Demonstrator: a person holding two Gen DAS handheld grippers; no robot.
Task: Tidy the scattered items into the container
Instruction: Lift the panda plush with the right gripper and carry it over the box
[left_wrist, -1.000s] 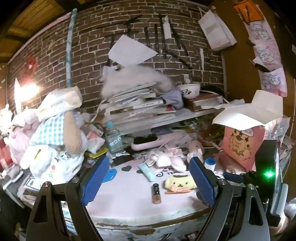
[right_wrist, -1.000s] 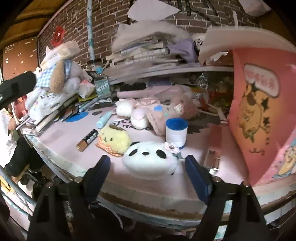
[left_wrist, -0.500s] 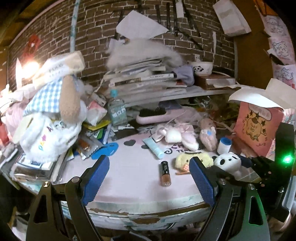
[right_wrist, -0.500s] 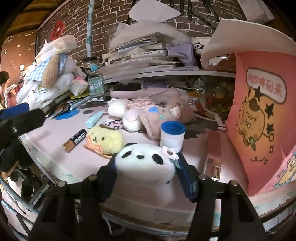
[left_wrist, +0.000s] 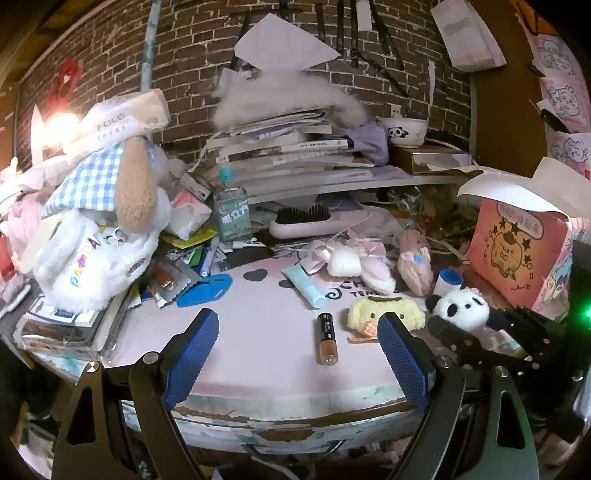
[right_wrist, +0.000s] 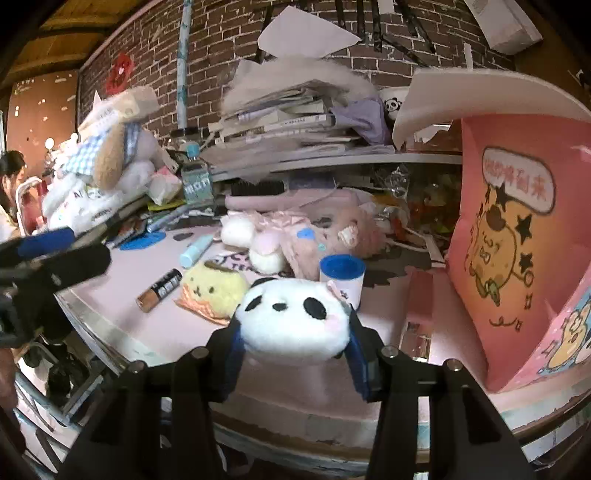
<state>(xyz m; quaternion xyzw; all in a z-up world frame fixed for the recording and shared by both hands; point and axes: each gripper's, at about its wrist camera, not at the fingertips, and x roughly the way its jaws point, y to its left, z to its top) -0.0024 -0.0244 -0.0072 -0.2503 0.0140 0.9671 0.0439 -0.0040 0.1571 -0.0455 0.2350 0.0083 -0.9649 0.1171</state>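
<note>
We have the panda plush (right_wrist: 293, 319) clenched between the blue pads of our right gripper (right_wrist: 295, 347), at the near edge of the pink table (right_wrist: 388, 391), just in front of the blue-capped pot (right_wrist: 341, 277). Whether it is lifted clear of the surface we cannot tell. Our left gripper (left_wrist: 297, 354) hangs spread wide and empty over the table's front edge, the battery (left_wrist: 326, 343) lying between its fingers in view. So the step in hand looks like the first pick. The pink box (right_wrist: 517, 251) stands open to our right, its white flap raised; the next move, we judge, calls for carrying the panda up over its wall and letting go inside
</note>
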